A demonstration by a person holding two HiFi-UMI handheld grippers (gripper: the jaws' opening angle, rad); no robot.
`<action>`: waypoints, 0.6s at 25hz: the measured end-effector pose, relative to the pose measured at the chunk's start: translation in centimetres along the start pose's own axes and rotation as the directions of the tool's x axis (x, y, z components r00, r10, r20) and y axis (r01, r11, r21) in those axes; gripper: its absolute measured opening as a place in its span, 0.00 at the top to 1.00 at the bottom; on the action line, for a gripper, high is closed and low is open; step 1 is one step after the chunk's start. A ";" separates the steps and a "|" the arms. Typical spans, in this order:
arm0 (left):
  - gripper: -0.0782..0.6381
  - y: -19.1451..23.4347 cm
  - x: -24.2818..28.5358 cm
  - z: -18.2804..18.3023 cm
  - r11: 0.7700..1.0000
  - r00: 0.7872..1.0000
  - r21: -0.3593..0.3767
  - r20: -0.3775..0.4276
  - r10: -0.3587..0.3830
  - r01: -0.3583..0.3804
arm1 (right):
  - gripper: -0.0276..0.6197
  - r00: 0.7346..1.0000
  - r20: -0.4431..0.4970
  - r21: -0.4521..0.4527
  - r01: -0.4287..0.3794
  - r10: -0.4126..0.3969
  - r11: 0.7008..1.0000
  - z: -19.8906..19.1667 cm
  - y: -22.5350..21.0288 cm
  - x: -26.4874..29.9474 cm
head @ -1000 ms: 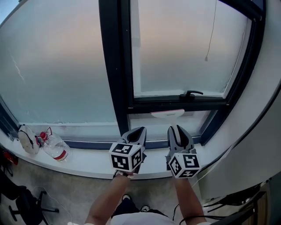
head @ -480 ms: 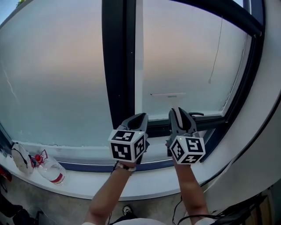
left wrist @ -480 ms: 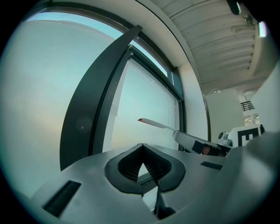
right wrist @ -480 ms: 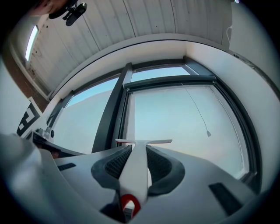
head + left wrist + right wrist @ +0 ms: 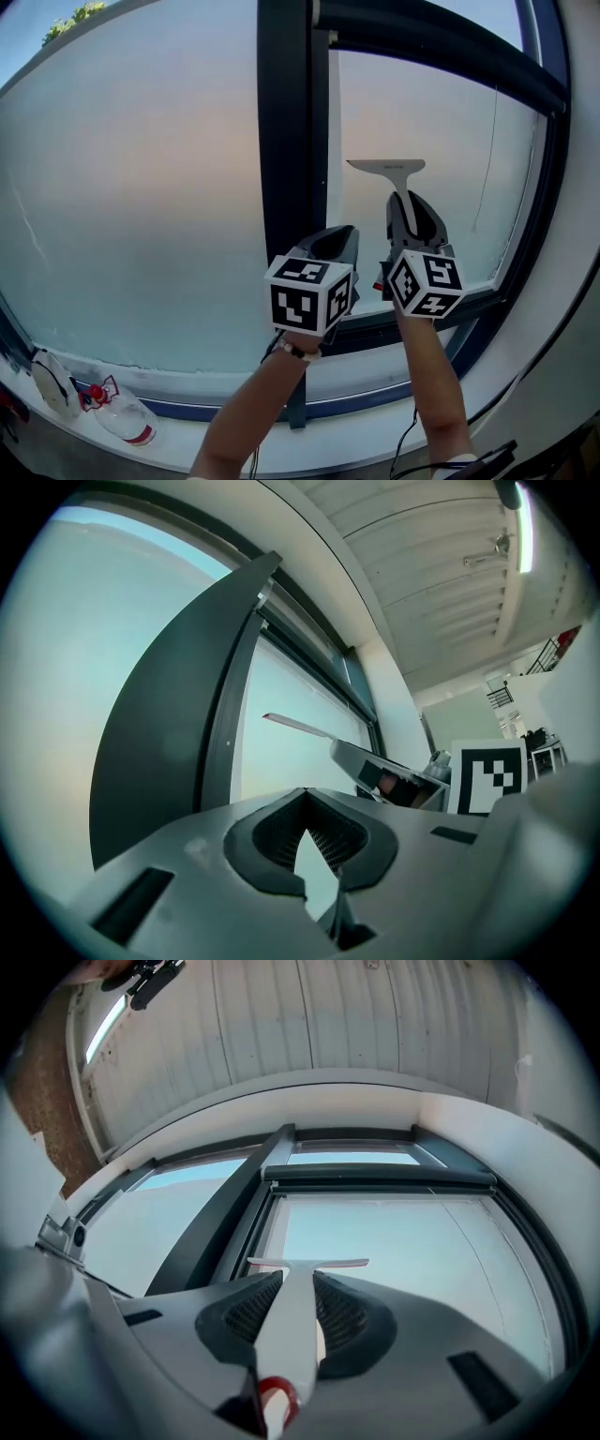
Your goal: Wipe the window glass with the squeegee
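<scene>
A white squeegee (image 5: pixel 386 167) is held upright against the right window pane (image 5: pixel 441 122), blade on top and level. My right gripper (image 5: pixel 412 208) is shut on its handle just below the blade. In the right gripper view the handle (image 5: pixel 291 1335) runs between the pads up to the blade (image 5: pixel 307 1263). My left gripper (image 5: pixel 335 242) hovers beside it to the left, in front of the dark mullion (image 5: pixel 286 122), shut with nothing in it. The left gripper view shows its jaws (image 5: pixel 305 803) meeting at the tips and the squeegee blade (image 5: pixel 295 726) beyond.
A large frosted left pane (image 5: pixel 141 187) fills the left side. A thin cord (image 5: pixel 486 159) hangs in front of the right pane. On the white sill (image 5: pixel 356 441) at the lower left lie a plastic bottle (image 5: pixel 122 419) and a white object (image 5: pixel 52 382).
Both grippers have risen from sill height up in front of the glass. The squeegee has gone up with the right gripper and its blade now stands clear above it.
</scene>
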State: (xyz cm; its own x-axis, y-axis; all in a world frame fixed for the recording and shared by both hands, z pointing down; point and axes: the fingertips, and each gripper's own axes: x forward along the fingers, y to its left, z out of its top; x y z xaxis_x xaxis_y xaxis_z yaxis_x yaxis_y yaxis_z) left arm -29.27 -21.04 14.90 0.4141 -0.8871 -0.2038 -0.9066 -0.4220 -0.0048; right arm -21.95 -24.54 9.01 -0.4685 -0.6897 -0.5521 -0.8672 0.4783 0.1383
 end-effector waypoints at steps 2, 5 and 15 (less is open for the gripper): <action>0.89 0.3 0.7 1.2 1.000 1.000 -0.001 0.010 0.002 -0.002 | 0.82 1.000 0.021 -0.031 0.006 -0.005 0.999 1.5 -0.3 2.0; 0.89 0.5 1.0 3.0 1.000 0.999 0.007 0.033 0.011 -0.012 | 0.82 0.999 0.048 -0.047 0.012 -0.010 0.999 3.9 -1.1 4.6; 0.89 2.6 1.4 9.1 0.998 0.991 0.037 0.126 0.053 -0.058 | 0.82 0.995 0.101 -0.053 -0.001 0.006 0.999 8.2 -1.4 12.8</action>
State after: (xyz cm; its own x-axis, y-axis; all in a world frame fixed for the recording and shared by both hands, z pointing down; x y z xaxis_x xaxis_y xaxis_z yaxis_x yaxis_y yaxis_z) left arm -31.77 -21.63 5.73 0.3518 -0.8776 -0.3255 -0.9315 -0.3626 -0.0293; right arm -25.33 -29.58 -5.04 -0.4541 -0.6284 -0.6316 -0.8747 0.4491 0.1822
